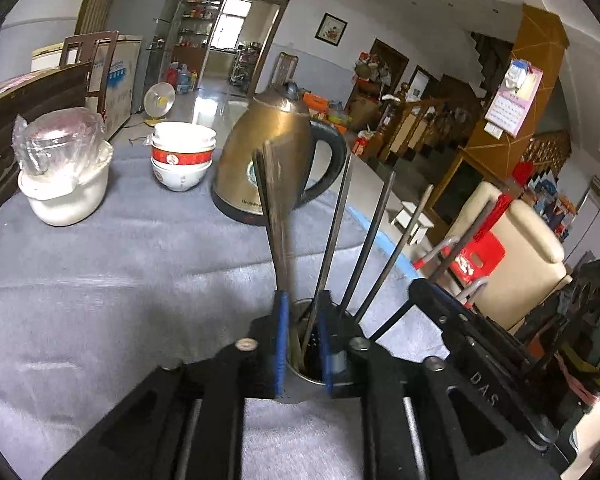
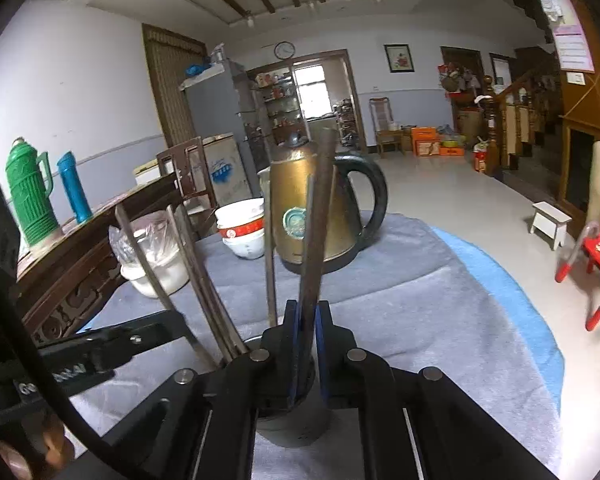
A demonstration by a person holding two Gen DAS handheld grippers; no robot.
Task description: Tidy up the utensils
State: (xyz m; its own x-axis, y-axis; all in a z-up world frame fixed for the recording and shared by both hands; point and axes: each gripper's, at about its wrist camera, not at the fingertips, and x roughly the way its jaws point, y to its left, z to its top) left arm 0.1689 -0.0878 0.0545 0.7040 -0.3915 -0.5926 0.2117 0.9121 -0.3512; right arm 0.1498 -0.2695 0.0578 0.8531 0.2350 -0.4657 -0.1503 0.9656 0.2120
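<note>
Metal utensil cup [image 1: 300, 372] stood upright on the grey-clothed tabletop [image 1: 100, 280], toward its right edge. Dark chopsticks [image 1: 374, 240] leaned fanned out from its mouth; a wider flat-handled utensil [image 1: 278, 216] rose nearly upright among them.

Raised letters "DAS" stand on the right tongs' black body [image 1: 485, 390]; other labels are illegible.
</note>
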